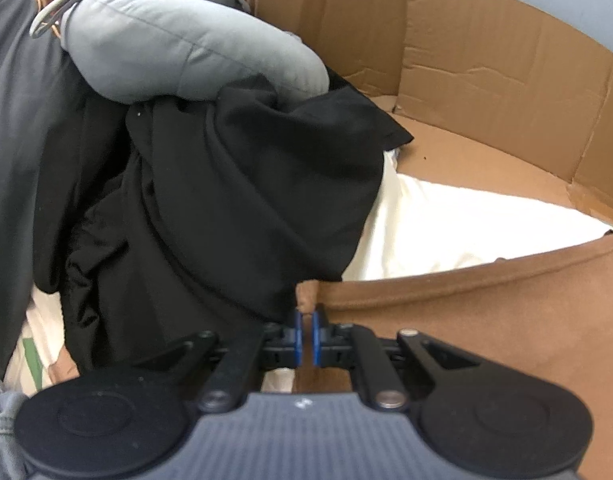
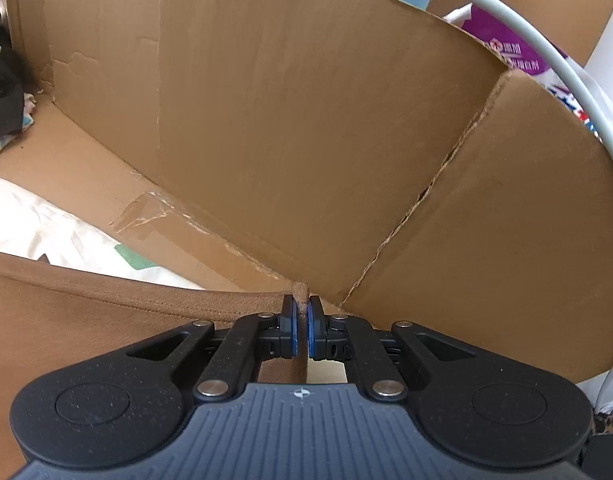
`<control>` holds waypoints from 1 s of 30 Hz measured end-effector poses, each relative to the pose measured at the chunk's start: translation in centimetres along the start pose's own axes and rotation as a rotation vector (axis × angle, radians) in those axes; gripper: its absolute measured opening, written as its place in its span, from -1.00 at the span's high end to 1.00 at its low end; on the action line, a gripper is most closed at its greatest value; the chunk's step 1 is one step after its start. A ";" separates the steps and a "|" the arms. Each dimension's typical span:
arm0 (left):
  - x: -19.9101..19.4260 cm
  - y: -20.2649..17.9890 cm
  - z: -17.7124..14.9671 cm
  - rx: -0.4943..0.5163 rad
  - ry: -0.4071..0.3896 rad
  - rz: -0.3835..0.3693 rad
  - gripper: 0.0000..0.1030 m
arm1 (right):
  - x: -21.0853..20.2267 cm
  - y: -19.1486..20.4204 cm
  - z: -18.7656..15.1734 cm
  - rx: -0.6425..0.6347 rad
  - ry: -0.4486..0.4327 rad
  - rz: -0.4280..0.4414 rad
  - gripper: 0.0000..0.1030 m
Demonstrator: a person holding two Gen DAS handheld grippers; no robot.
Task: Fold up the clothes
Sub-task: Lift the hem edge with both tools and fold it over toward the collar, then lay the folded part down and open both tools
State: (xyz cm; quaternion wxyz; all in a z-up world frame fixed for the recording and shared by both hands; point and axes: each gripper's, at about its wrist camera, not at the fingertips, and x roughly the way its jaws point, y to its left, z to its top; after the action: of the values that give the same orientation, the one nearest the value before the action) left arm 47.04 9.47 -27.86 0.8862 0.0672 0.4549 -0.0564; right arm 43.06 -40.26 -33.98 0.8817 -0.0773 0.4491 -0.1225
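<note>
A brown garment [image 1: 486, 320] stretches between my two grippers with its hemmed edge taut. My left gripper [image 1: 306, 316] is shut on the garment's left corner, a nub of brown cloth poking out past the blue pads. In the right wrist view the same brown garment [image 2: 106, 320] runs off to the left, and my right gripper [image 2: 301, 308] is shut on its right corner, a fold of cloth squeezed between the pads. A heap of black clothes [image 1: 226, 184] lies just beyond the left gripper.
Cardboard walls [image 2: 306, 120] ring the work area, with a torn corner seam [image 2: 422, 196] close ahead of the right gripper. A white sheet [image 1: 446, 232] covers the floor. A grey cushion [image 1: 178, 44] rests on the black heap. A white cable [image 2: 546, 60] arcs at right.
</note>
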 end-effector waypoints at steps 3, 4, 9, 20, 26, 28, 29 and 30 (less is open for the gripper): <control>-0.1 0.1 0.2 -0.012 -0.016 -0.003 0.89 | 0.1 0.2 0.4 -0.010 -0.005 -0.016 0.93; -0.2 0.1 0.3 -0.016 -0.021 -0.003 0.89 | 0.2 0.3 0.5 -0.015 -0.006 -0.021 0.93; 0.2 0.1 0.4 -0.019 -0.024 0.002 0.89 | 0.4 0.6 0.9 -0.023 -0.012 -0.036 0.93; 0.8 -0.4 0.9 -0.012 -0.019 0.035 0.88 | 0.3 0.0 0.9 0.017 -0.026 -0.092 0.76; 0.4 -0.3 0.9 -0.051 -0.018 0.028 0.78 | -1.5 -2.2 -0.2 0.061 -0.056 -0.028 0.20; -0.1 -0.3 0.8 -0.056 -0.026 0.034 0.64 | -2.0 -2.7 -0.7 0.055 -0.047 0.001 0.13; -0.4 -0.2 0.7 -0.066 -0.030 0.033 0.64 | -2.4 -3.0 -1.0 0.056 -0.042 0.016 0.11; -0.7 -0.1 0.5 -0.076 -0.034 0.032 0.60 | -2.7 -3.2 -1.3 0.058 -0.040 0.032 0.11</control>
State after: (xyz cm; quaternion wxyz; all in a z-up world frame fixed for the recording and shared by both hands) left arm 47.05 9.33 -26.99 0.8965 0.0399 0.4405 -0.0263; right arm 39.98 -42.56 -31.85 0.8942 -0.0469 0.4287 -0.1198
